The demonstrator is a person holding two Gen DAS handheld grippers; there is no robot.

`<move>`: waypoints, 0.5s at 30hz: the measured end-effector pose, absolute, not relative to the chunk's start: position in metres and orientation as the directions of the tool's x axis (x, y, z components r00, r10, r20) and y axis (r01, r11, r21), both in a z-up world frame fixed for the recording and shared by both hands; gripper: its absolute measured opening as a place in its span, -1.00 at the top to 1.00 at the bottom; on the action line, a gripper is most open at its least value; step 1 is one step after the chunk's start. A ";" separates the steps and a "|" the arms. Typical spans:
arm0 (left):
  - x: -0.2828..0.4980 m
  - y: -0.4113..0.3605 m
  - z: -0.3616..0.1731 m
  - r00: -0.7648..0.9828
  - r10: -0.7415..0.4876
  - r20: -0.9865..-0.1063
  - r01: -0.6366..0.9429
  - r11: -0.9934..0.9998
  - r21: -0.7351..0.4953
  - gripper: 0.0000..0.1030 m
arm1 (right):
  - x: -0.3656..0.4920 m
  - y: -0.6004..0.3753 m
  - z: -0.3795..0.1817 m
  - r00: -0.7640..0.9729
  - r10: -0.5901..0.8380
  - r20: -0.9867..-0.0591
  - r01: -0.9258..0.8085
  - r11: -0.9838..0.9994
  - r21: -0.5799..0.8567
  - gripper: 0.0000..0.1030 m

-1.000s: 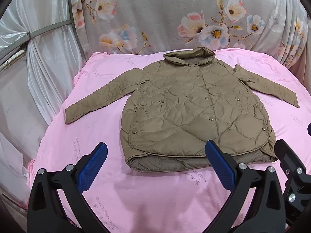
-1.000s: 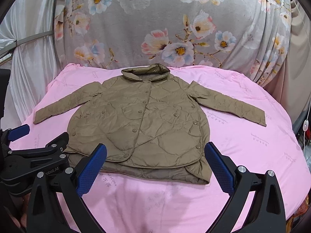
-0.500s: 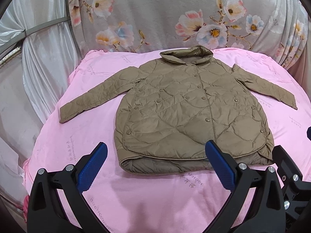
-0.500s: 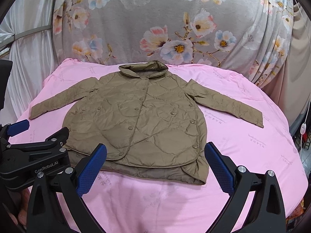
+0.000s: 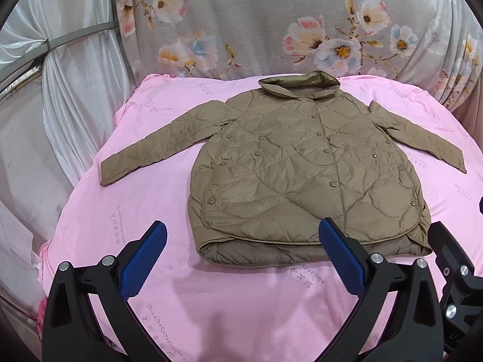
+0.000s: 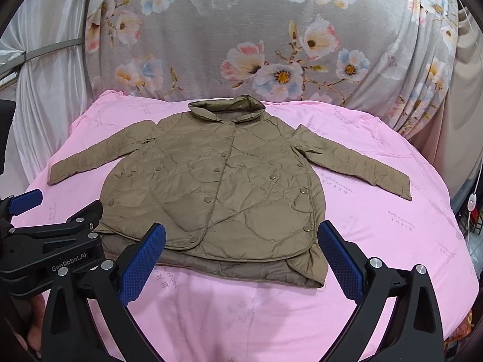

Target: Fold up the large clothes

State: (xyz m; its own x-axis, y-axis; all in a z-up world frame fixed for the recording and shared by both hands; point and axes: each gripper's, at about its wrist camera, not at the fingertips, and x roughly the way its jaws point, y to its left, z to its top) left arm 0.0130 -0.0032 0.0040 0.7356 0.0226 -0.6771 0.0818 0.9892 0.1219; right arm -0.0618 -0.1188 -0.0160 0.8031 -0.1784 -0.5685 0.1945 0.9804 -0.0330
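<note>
A brown quilted jacket (image 5: pixel 305 175) (image 6: pixel 217 190) lies flat and buttoned on a pink sheet (image 5: pixel 126 211) (image 6: pixel 377 241), collar toward the far wall. Both sleeves are spread outward, the left sleeve (image 5: pixel 160 144) and the right sleeve (image 6: pixel 359 163). My left gripper (image 5: pixel 241 259) stands open above the near hem at its left part, holding nothing. My right gripper (image 6: pixel 241 259) is also open and empty, over the hem's right part. In the right wrist view the left gripper's black body (image 6: pixel 51 244) shows at the left edge.
A grey floral cloth (image 5: pixel 271 24) (image 6: pixel 271 30) hangs behind the bed. White satin drapery (image 5: pixel 60 96) falls along the left side. A white cord with a switch (image 6: pixel 472 202) hangs at the right edge. The sheet drops off at the rounded left and right edges.
Both views have shifted slightly; the jacket sits a little differently in frame as both grippers moved a small amount. Jaws stay open and the jacket lies untouched.
</note>
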 end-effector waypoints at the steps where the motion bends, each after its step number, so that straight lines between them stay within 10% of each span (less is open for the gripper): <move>1: 0.013 -0.001 0.004 0.735 0.025 -0.677 0.078 0.989 0.122 -0.91 | -0.063 -0.117 -0.016 0.804 -0.176 -0.568 0.190 0.981 -0.036 -0.90; 15: 0.011 -0.008 -0.002 0.727 0.023 -0.686 0.091 0.987 0.130 -0.91 | -0.067 -0.124 -0.021 0.795 -0.181 -0.578 0.204 0.979 -0.026 -0.90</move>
State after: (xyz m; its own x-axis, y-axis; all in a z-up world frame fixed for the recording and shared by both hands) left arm 0.0113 -0.0083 -0.0022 0.7275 0.0233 -0.6858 0.0913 0.9873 0.1304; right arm -0.0667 -0.1245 -0.0212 0.7954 -0.1813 -0.5784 0.2040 0.9786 -0.0261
